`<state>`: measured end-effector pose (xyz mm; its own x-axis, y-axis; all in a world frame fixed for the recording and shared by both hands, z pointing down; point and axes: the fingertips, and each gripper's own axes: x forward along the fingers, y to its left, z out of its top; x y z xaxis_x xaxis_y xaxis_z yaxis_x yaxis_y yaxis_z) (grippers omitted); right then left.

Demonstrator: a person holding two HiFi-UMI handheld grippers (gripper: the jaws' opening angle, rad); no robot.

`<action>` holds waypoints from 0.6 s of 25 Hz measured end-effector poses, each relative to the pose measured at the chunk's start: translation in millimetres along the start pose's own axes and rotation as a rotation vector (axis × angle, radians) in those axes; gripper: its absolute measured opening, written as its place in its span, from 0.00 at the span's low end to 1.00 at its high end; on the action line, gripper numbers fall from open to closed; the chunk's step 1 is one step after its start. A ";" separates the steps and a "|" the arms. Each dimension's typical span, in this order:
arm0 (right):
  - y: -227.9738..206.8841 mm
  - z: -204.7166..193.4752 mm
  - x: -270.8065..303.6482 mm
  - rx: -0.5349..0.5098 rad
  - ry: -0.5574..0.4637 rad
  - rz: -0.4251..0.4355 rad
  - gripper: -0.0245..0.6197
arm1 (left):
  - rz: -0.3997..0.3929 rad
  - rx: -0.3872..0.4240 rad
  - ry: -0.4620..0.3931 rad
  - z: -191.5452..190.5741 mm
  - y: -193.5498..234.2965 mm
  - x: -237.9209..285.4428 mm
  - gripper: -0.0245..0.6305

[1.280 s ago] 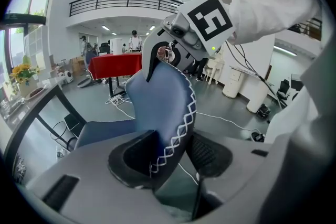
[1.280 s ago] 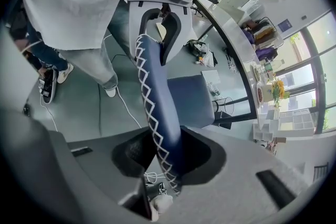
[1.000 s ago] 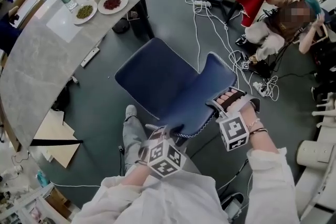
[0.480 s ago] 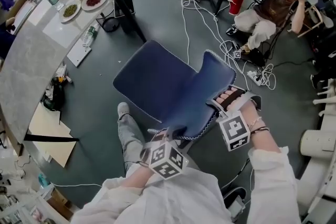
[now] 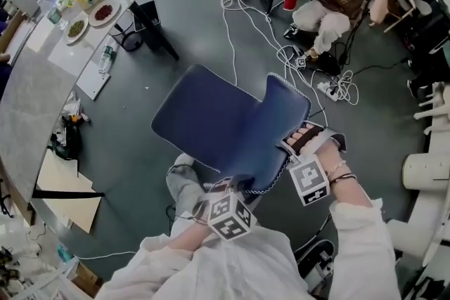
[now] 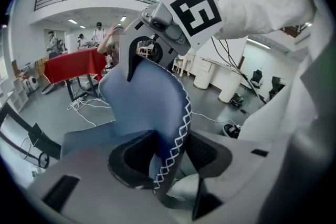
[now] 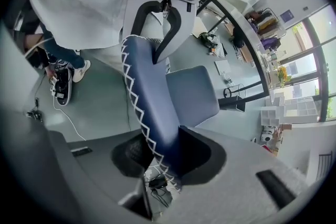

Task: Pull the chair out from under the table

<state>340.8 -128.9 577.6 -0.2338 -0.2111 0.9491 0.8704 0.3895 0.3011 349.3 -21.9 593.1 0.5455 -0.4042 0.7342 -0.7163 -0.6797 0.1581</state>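
While both pairs grip, the pull line is plain. Left fingers stand part open, clamped across the stitched edge of the backrest of the blue chair. Right fingers pinch the same edge at its other end. The edge runs hand to hand, with the seat beyond it toward the desk. Chair stands on open floor, well apart from the desk, no part underneath. Judgement: pull-out looks about done. Any pull from here runs straight back toward the person, with both hands equally near.

The blue chair with white zigzag stitching stood upright on the grey floor. It was well clear of the table.
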 end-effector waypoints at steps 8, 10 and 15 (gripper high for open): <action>45.2 -13.2 -16.3 0.035 0.027 0.031 0.21 | -0.106 0.036 0.030 16.1 -42.8 16.3 0.33; 53.9 -16.2 -19.6 0.040 0.035 0.041 0.21 | -0.131 0.029 0.036 19.3 -50.9 20.4 0.33; 68.2 -20.6 -23.0 0.055 0.043 0.051 0.21 | -0.187 0.061 0.068 22.9 -64.8 28.0 0.33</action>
<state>414.5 -116.0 574.5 -0.1696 -0.2280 0.9588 0.8553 0.4492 0.2581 420.9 -3.2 588.3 0.6346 -0.2261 0.7390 -0.5761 -0.7758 0.2573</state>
